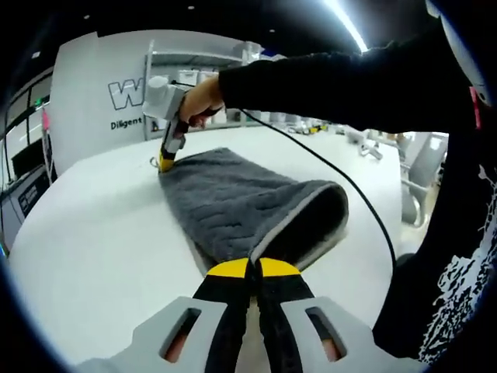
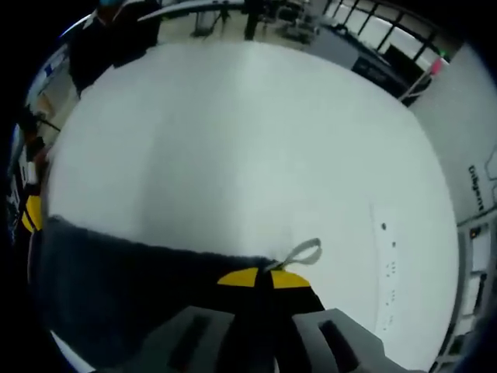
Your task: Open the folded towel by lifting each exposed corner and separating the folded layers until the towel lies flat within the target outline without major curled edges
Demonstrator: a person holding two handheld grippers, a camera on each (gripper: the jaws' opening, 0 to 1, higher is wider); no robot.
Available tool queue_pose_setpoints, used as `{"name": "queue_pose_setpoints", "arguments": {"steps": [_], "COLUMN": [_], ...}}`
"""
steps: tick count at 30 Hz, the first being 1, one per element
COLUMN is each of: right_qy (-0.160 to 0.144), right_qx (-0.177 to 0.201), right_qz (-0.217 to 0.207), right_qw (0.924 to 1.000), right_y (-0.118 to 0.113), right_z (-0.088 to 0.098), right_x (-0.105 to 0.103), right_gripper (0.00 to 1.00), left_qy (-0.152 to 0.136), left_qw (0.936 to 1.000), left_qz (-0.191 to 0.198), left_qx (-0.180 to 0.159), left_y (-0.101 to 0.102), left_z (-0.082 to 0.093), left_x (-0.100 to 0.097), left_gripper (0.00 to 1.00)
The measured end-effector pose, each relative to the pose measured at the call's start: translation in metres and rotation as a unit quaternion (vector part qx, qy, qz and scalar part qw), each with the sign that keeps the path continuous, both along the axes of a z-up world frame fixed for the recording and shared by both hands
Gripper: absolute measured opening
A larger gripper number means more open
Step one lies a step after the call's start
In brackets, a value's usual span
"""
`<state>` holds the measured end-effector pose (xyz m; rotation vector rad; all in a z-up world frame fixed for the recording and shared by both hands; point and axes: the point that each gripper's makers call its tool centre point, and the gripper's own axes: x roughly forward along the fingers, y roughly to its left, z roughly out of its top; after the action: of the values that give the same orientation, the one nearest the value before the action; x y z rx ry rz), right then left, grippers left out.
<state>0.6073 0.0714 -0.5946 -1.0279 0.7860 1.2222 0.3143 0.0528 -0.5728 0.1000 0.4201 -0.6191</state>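
Towel: the grey towel (image 1: 233, 206) lies on the white table (image 1: 93, 233), running from the centre of the left gripper view up toward its upper left; in the right gripper view it fills the lower left (image 2: 116, 287).
Fold: the near end bulges open at centre right of the left gripper view, the upper layer arching over a dark hollow, so the layers are partly separated, not flat.
Left gripper: its yellow-tipped jaws (image 1: 252, 268) are pressed together on the towel's near edge at bottom centre.
Right gripper: held in a hand at upper left of the left gripper view (image 1: 168, 159), its tip on the far corner; in its own view the jaws (image 2: 260, 278) are closed on that corner, beside the hanging loop (image 2: 303, 252).
Step in hand: both ends pinched, apparently mid-spread.
Next move: probably drawing the two held edges apart and laying the top layer down smoothly.
Outline: no target outline can be made out on the table.
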Motion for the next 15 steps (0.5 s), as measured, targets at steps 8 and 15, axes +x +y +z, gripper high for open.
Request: {"name": "queue_pose_setpoints", "arguments": {"steps": [8,15], "right_qy": [-0.006,-0.006], "right_qx": [-0.002,-0.001], "right_qz": [0.006,0.001], "right_qw": [1.0,1.0], "right_y": [0.0002,0.0001], "right_z": [-0.0007,-0.0018], "right_x": [-0.0009,-0.0013], "right_gripper": [0.0,0.0], "left_qy": [-0.004,-0.003], "left_qw": [0.9999,1.0], "left_qz": [0.004,-0.001], "left_qx": [-0.011,-0.007], "left_y": [-0.0005,-0.0021], "left_z": [0.005,0.0023], "left_x": [0.0008,-0.0015], "left_gripper": [0.0,0.0]}}
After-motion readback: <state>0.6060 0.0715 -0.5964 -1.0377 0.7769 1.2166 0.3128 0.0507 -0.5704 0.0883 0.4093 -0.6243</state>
